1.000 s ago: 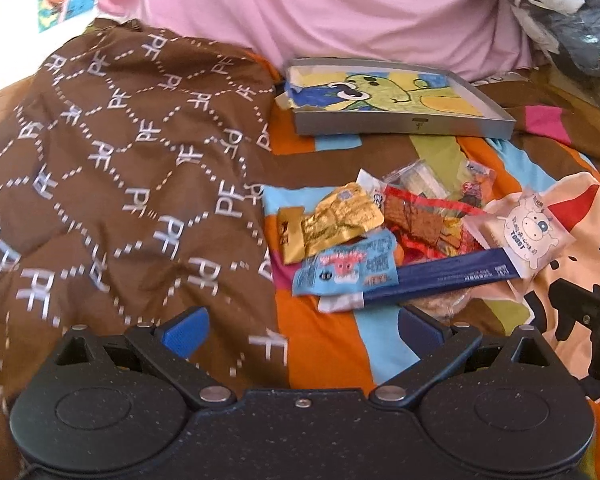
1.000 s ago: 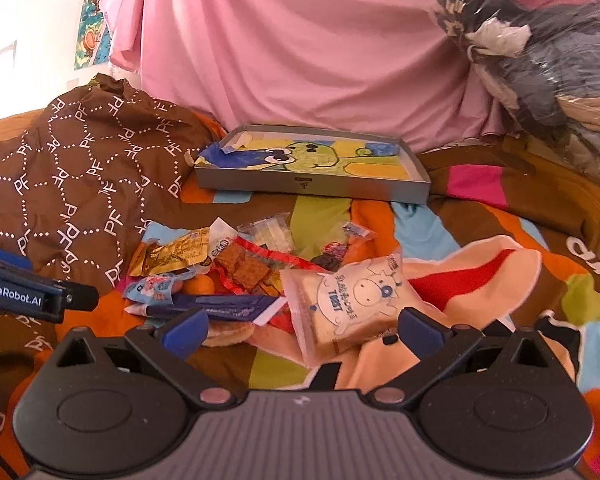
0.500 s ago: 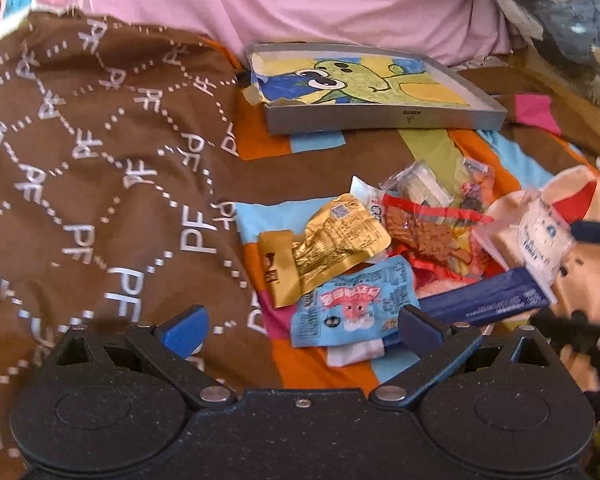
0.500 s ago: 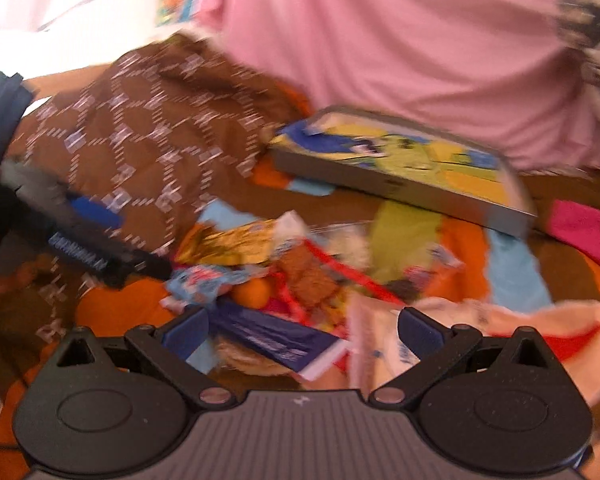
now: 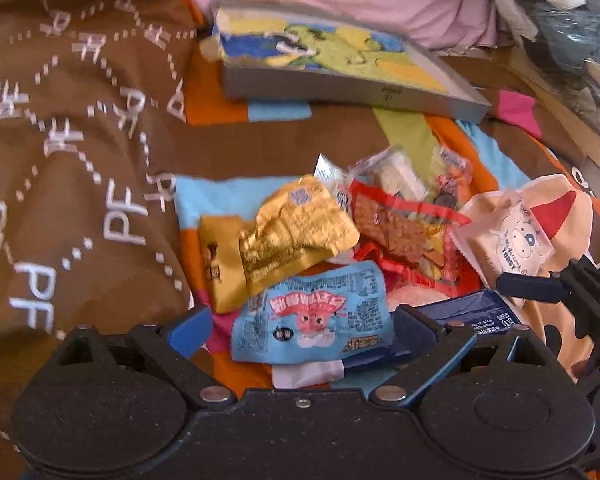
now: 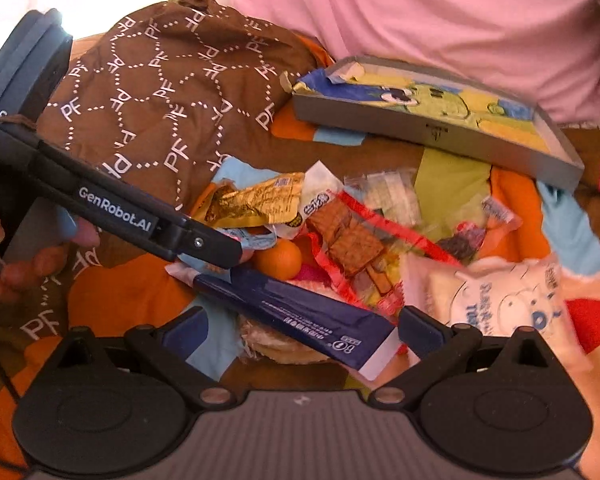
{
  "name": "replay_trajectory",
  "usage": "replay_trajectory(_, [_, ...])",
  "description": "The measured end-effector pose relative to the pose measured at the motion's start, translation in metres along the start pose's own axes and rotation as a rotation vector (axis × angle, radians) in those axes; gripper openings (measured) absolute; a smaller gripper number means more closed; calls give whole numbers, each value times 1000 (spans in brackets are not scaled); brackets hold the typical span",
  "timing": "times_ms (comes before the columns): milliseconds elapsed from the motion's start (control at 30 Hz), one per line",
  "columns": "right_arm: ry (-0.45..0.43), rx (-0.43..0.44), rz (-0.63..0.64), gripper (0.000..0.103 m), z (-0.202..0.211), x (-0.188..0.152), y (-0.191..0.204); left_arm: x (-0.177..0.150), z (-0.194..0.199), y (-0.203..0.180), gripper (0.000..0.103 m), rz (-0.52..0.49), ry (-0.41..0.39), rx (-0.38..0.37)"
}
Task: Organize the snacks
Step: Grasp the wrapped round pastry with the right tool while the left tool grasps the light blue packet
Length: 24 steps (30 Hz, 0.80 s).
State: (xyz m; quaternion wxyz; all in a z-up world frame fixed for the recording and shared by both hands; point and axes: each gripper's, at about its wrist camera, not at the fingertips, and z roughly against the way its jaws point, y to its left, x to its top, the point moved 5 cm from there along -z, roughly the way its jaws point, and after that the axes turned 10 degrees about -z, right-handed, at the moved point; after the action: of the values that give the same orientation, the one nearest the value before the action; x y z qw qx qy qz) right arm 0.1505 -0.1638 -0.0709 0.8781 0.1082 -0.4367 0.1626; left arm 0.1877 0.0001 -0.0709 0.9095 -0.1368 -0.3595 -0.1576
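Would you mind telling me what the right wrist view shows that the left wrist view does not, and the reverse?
Only the right wrist view shows the small orange fruit, the round cracker under the dark blue packet, and a hand holding the left gripper. Only the left wrist view shows the light blue packet's full front. Both show the gold packet, the toast packet and the tray.

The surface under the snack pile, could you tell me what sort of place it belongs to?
Probably a bed in a bedroom: the snacks lie on a colourful patchwork quilt, beside a rumpled brown blanket, with pink bedding heaped behind the tray.
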Motion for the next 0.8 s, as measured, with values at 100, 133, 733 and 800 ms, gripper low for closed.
replay_trajectory(100, [14,6,4,103,-7,-3,2,-2,-11,3,96,36,32,-20])
replay_trajectory(133, [19,7,8,103,-9,-4,2,-2,-14,4,96,40,36,-23])
replay_trajectory(733, [100,6,-70,103,-14,-14,-4,1,-25,10,97,47,47,-46])
replay_trajectory(800, [99,15,-56,103,-19,-12,-3,1,-26,9,98,39,52,-58])
